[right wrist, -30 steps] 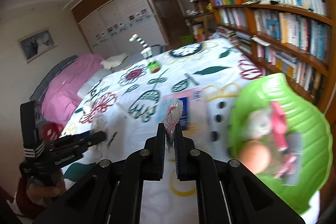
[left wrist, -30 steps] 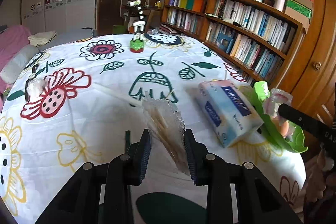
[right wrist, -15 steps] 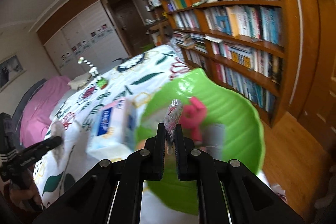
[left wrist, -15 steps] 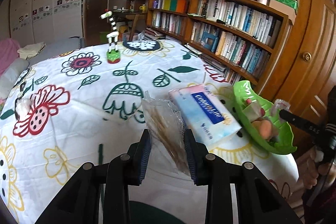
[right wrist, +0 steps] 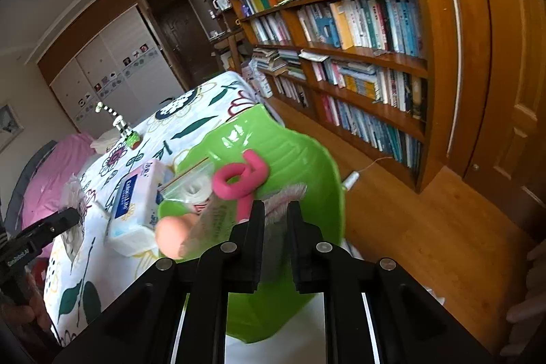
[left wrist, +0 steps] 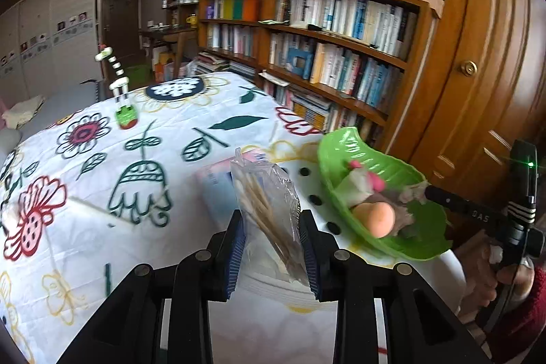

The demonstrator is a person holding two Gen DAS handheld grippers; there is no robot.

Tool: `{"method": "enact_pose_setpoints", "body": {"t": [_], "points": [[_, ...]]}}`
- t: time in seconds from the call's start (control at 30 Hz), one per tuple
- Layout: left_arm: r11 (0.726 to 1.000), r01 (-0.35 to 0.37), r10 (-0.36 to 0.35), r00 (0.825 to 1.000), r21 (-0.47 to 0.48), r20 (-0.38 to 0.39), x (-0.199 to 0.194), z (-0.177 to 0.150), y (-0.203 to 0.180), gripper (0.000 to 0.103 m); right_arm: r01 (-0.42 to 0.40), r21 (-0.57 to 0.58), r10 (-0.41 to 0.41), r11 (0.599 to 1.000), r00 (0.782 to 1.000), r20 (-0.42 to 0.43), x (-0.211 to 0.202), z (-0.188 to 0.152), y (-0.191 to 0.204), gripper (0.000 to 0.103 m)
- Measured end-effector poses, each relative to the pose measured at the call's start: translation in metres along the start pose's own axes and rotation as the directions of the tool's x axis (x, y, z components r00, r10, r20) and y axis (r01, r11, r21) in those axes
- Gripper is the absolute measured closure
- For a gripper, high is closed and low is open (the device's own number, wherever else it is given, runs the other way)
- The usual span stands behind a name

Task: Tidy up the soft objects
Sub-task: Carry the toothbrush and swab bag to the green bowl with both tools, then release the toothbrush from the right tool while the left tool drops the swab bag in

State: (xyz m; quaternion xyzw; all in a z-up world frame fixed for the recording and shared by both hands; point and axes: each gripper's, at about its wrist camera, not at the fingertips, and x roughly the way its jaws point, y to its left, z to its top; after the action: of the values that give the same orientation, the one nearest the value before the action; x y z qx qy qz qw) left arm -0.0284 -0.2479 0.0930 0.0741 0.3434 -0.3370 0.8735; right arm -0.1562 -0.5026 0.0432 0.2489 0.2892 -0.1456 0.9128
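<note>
Left wrist view: the left gripper clamps a clear plastic bag of cotton swabs above the flowered bedspread.

Right wrist view: the right gripper, jaws opening, releases a crinkly pink-white wrapper over the leaf-shaped green plastic bowl; it should part fully before lifting away.

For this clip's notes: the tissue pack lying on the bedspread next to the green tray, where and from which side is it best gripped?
Probably across its short width, from above. The tissue pack lies flat on the bedspread with its long side faces exposed. Its end near the green tray sits close to the rim, so jaws coming lengthwise look crowded. It seems soft, so squeeze gently mid-length.
</note>
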Motion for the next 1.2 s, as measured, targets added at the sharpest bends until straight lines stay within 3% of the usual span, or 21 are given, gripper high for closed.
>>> {"method": "enact_pose_setpoints", "body": {"t": [0.2,0.47,0.87,0.9,1.0,1.2], "points": [[0.998,0.057,-0.056,0.998,0.028,-0.016,0.011,0.011,-0.023,0.069,0.015,-0.036,-0.014,0.999,1.000,0.018,-0.004,-0.002,-0.001,0.087],[0.990,0.117,-0.115,0.993,0.076,-0.027,0.024,0.025,-0.054,0.069,0.022,-0.045,-0.018,0.999,0.997,0.072,-0.015,0.001,-0.001,0.067],[0.962,0.242,-0.234,0.969,0.125,-0.075,0.055,0.034,-0.098,0.069,0.036,-0.018,-0.034,0.999,0.995,0.095,-0.018,0.007,-0.012,0.066],[0.960,0.253,-0.244,0.966,0.122,-0.081,0.058,0.034,-0.100,0.066,0.035,-0.018,-0.033,0.999,0.995,0.095,-0.018,0.007,-0.012,0.066],[0.955,0.273,-0.263,0.960,0.117,-0.096,0.066,0.034,-0.104,0.026,0.035,-0.018,-0.033,0.999,0.995,0.091,-0.018,0.007,-0.013,0.066],[0.953,0.281,-0.269,0.957,0.117,-0.108,0.073,0.026,-0.109,0.024,0.031,-0.016,-0.030,0.999,0.996,0.085,-0.018,0.004,-0.014,0.066]]}}
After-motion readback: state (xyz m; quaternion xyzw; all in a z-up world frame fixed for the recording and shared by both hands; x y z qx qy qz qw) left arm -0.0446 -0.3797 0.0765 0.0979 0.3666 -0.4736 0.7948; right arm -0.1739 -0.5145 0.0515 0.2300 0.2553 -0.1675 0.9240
